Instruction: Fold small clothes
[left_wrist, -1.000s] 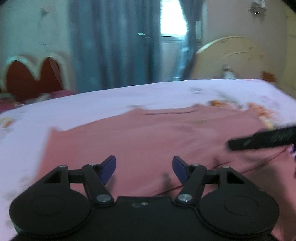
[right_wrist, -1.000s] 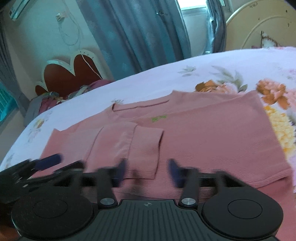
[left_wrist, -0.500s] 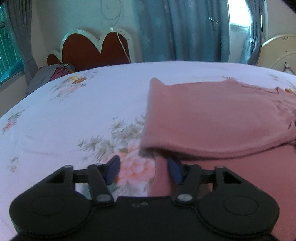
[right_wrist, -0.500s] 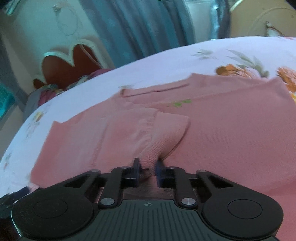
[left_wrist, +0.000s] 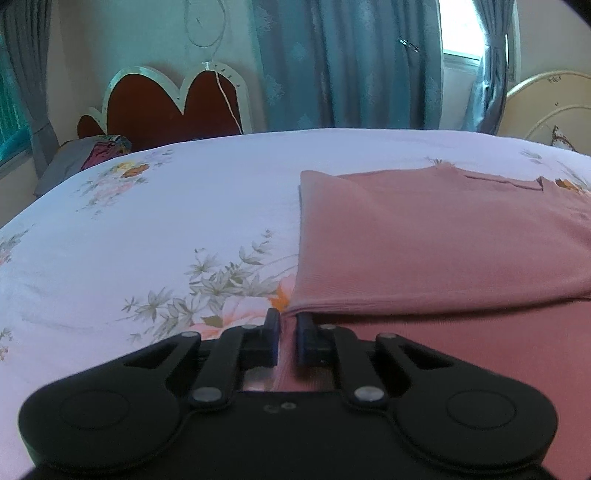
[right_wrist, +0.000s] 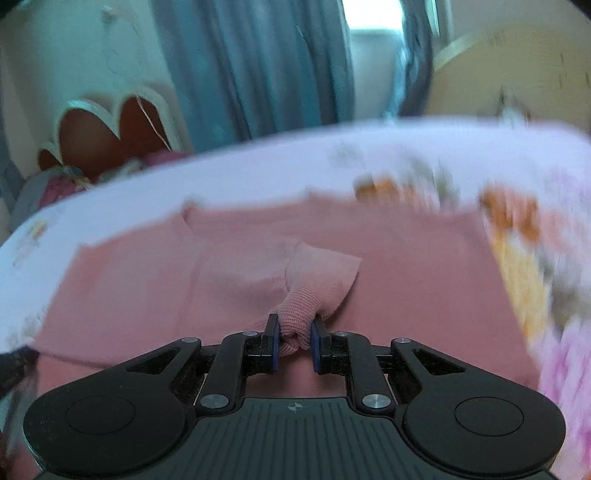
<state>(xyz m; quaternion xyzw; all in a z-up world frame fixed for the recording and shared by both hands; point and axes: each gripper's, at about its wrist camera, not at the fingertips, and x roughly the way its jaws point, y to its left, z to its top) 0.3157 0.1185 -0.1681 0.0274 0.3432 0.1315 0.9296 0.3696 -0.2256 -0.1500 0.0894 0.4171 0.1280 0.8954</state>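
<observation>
Left wrist view shows our left gripper (left_wrist: 286, 334) with jaws closing on the sweater (left_wrist: 424, 236) edge lying on the bed (left_wrist: 166, 221) just ahead, while our right gripper (right_wrist: 293, 339) pinches the bunched cuff (right_wrist: 306, 306), so both can lift for folding.

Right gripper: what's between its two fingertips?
In the right wrist view, a bunched ribbed sleeve cuff of the pink sweater sits pinched in the right gripper.

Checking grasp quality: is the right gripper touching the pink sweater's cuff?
Touching. The right wrist view shows the right gripper with both pads pinching the bunched cuff.
</observation>
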